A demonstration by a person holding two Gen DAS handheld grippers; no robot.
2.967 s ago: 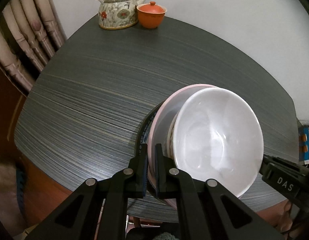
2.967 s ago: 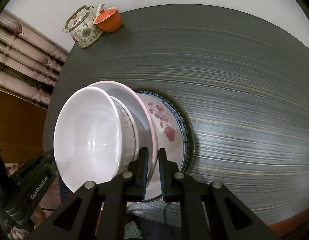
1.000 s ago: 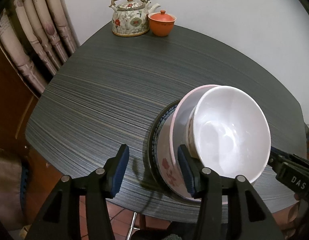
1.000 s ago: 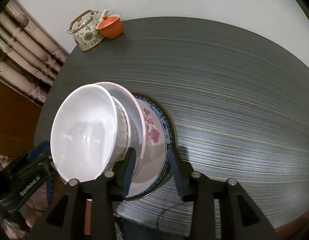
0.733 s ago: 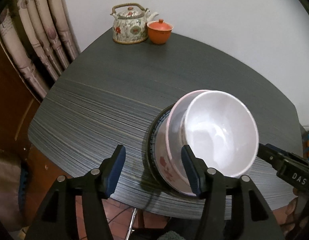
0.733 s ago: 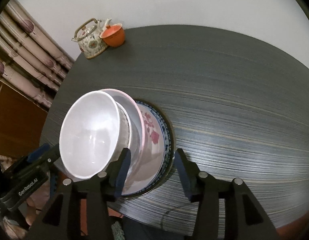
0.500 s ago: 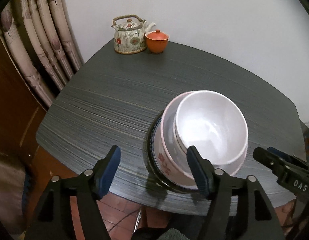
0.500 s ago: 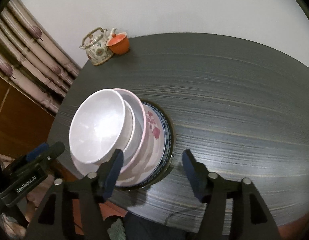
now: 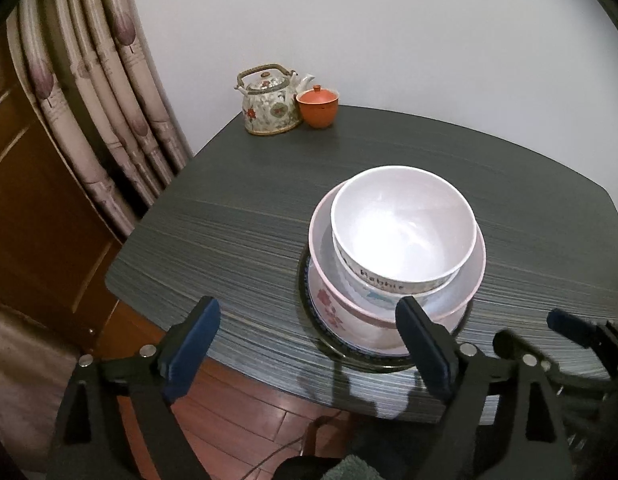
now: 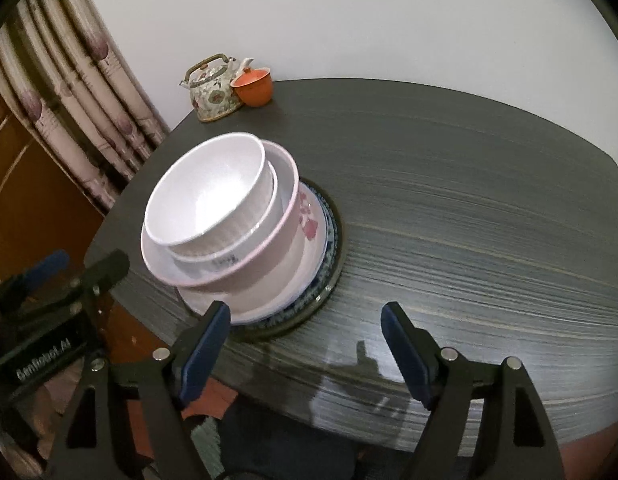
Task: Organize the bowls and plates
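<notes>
On the dark table (image 9: 245,216), the stack of plates (image 9: 351,322) and nested white bowl (image 9: 401,226) is left standing just ahead of the left gripper (image 9: 309,340) and right gripper (image 10: 305,344), both now released, spread wide and drawn back, the stacking apparently finished.
</notes>
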